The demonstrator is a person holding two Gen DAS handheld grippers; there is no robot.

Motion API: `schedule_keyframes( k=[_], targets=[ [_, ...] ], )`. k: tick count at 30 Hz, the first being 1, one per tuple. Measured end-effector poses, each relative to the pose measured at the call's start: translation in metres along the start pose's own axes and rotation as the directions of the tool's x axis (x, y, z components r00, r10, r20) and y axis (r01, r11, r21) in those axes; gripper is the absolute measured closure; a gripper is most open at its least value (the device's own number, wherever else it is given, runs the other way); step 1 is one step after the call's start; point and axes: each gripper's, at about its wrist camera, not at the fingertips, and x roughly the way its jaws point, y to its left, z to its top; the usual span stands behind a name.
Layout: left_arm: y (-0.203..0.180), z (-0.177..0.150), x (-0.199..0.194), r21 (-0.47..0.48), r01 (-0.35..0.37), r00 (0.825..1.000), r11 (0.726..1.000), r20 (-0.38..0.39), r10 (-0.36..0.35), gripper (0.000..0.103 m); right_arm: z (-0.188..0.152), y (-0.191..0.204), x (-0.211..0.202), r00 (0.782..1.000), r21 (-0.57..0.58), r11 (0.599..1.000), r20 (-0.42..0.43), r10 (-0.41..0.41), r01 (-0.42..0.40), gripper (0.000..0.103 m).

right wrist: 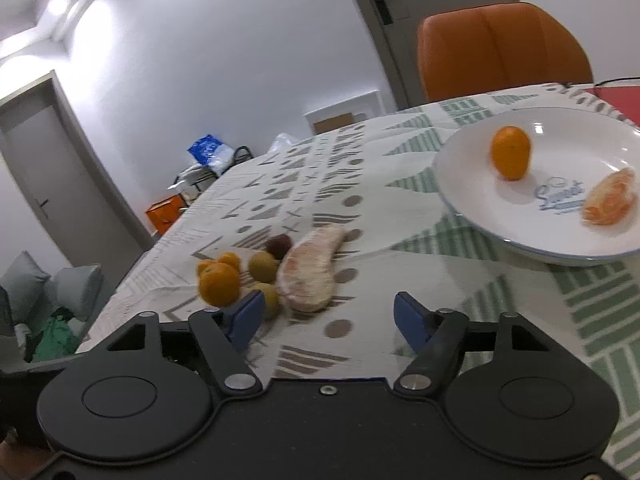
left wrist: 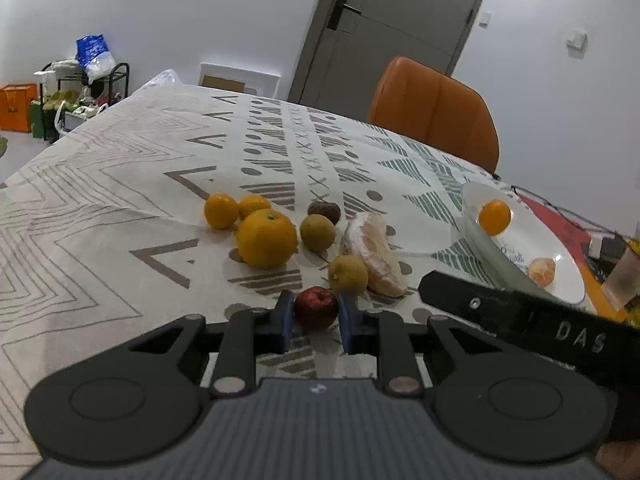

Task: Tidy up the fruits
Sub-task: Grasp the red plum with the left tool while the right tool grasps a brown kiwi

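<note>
Fruits are lying in a loose cluster toward the middle of the surface (left wrist: 120,168), with two more already on the white plate (left wrist: 560,276) near the right-hand edge.

Left wrist view: the left gripper (left wrist: 316,314) is enclosing a small red fruit (left wrist: 316,306), its jaws narrowed against both sides. The fruit is round and smooth, so it is likely to squirt out if the squeeze sits off-centre. A yellow-green fruit (left wrist: 348,274) and a peeled citrus section (left wrist: 374,256) are sitting just beyond; a forward drift risks nudging them. The large orange (left wrist: 266,238) is lying farther left, apart from the jaws. The right gripper's body is crossing low on the right, between the held fruit and the plate, so a direct sweep is risking a collision.

Right wrist view: the right gripper (right wrist: 330,318) is hovering with jaws wide and nothing between them. The plate (right wrist: 460,200), carrying a small orange (right wrist: 511,153) and a peeled segment (right wrist: 610,199), is lying ahead to the right. Bare cloth between cluster and plate is offering the open corridor. The view is blurred, so finer spacing cannot be judged.
</note>
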Motion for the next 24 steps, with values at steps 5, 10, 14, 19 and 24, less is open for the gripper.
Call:
schedule_keyframes(
  k=[5,10,14,19,24],
  targets=[
    [0.011,0.005,-0.009,-0.017,-0.041,0.999,0.999,0.031,0.041,0.081,-0.001,0.012,0.008,0.999,-0.023,0.999,-0.023,0.041,-0.041,0.052],
    [0.025,0.009,-0.011,-0.039,-0.078,0.996,0.996,0.041,0.08,0.081,-0.005,0.029,0.016,0.996,-0.078,0.994,-0.049,0.078,-0.081,0.062],
    [0.033,0.011,-0.012,-0.05,-0.095,0.994,0.994,0.055,0.098,0.081,-0.005,0.038,0.022,0.994,-0.107,0.99,-0.069,0.083,-0.09,0.063],
    [0.043,0.011,-0.016,-0.07,-0.105,0.992,0.992,0.066,0.11,0.081,-0.001,0.045,0.029,0.994,-0.128,0.988,-0.081,0.074,-0.084,0.063],
    [0.055,0.01,-0.019,-0.088,-0.113,0.991,0.99,0.065,0.119,0.081,0.0,0.049,0.037,0.994,-0.143,0.987,-0.085,0.063,-0.075,0.063]
  ],
)
